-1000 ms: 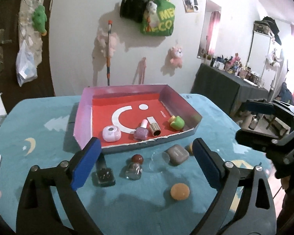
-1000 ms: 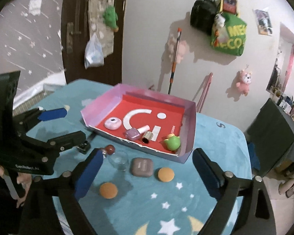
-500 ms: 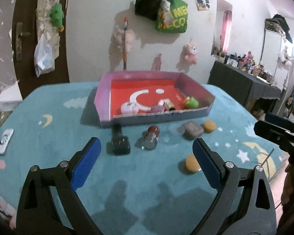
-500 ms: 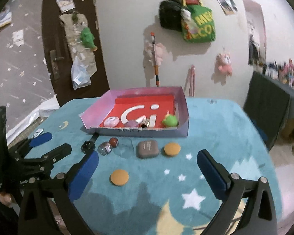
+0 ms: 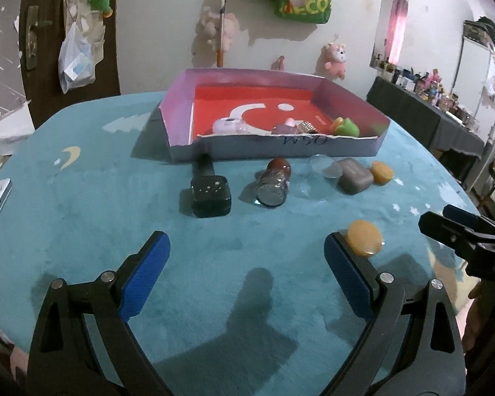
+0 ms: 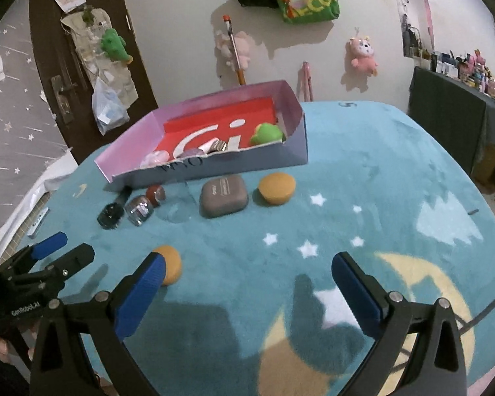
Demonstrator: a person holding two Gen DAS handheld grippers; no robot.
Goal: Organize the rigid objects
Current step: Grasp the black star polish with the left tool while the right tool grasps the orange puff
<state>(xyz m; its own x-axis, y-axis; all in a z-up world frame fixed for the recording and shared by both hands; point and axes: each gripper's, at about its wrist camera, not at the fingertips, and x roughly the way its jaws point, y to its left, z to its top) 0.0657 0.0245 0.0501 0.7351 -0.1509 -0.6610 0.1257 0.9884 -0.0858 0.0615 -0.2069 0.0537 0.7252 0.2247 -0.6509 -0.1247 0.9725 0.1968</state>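
Bedroom-ish setup: white wall with plush toys and a green tote hanging up, and a round table (image 5: pixel 82 204) covered in teal fuzzy cloth with moons and stars.

Both grippers are spread wide and carrying nothing. The left gripper (image 5: pixel 246 264) hovers low over bare cloth; straight ahead of it lie a black nail polish bottle (image 5: pixel 210 193) and a glittery one with a red cap (image 5: pixel 274 186), both on their sides. An orange disc (image 5: pixel 364 237) sits right beside its right finger. The right gripper (image 6: pixel 247 280) has another orange puck (image 6: pixel 276 187) and a grey case (image 6: pixel 223 195) well ahead of it, just in front of the shallow box (image 6: pixel 214 165), which already holds a few bits, including a green toy (image 6: pixel 265 133).

Handling guess: the bottles look like glass, so light, hard and slippery, and the round one may roll. I'd pinch across the body, not the cap. There's also a clear plastic piece (image 5: pixel 316 178) that looks flimsy. The case looks smooth and rounded, so grip its flat sides.

Readable writing: "GenRobot.AI" on the left gripper's body in the right view, and partial "ME / ECO" on the tote. The scribble on the box front I can't make out.
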